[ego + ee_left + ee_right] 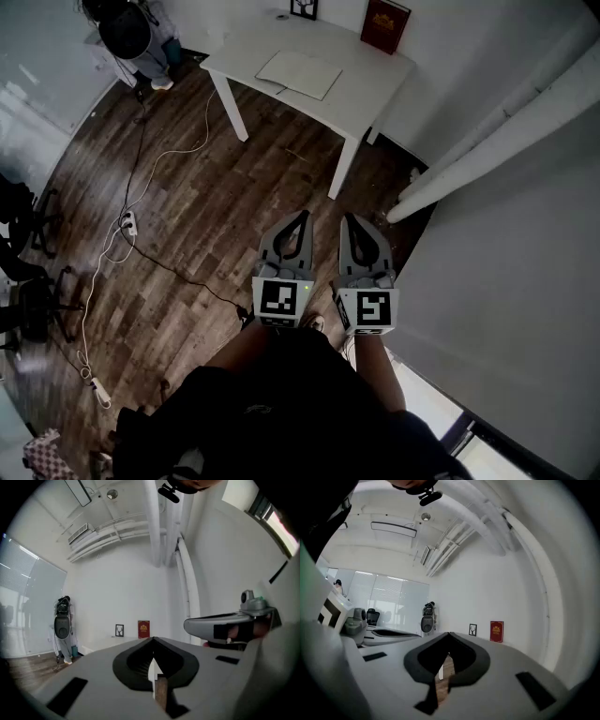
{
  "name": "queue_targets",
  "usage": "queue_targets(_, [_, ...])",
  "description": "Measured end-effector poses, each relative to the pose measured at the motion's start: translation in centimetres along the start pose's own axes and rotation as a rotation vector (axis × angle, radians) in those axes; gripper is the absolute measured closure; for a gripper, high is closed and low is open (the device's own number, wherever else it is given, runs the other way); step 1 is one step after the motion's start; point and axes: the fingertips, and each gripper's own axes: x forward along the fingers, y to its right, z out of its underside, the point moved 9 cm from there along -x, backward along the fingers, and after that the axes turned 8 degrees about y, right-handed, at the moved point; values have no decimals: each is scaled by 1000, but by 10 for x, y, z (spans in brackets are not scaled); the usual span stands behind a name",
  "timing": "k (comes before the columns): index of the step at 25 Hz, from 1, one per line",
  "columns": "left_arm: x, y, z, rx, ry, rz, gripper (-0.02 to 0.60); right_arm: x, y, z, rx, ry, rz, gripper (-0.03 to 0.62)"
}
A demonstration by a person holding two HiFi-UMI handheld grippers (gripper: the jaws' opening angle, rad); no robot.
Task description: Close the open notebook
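Head view: dim, darkest along the lower edge. The 2 gripper views: bright, brightest at the window wall; strong fisheye curvature, black corners, blurred foreground.

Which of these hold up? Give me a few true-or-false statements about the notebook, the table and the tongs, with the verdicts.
1. The notebook lies open on the white table. True.
2. The left tongs grip the notebook. False: they are shut on nothing, held well short of the table.
3. A red book stands upright at the table's back. True.
4. The right tongs gape wide open. False: they are shut and empty.
5. The black picture frame lies on the floor. False: it stands on the table.
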Motion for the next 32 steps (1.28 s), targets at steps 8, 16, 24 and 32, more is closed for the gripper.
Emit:
queue_targets(8, [24,-57,12,-8,-7,-23,580,61,-19,18,8,-24,-29,572])
queue_targets(16, [48,-118,26,-48,-48,-13,580,127,-41,30,1,-53,-71,571])
queue_targets(24, [59,-205,24,-74,-41,-27,580,208,-90,20,17,-41,-116,571])
queue_targets(32, [73,-258,22,-94,-43,37,580,258,-122,23,10,-25,-97,572])
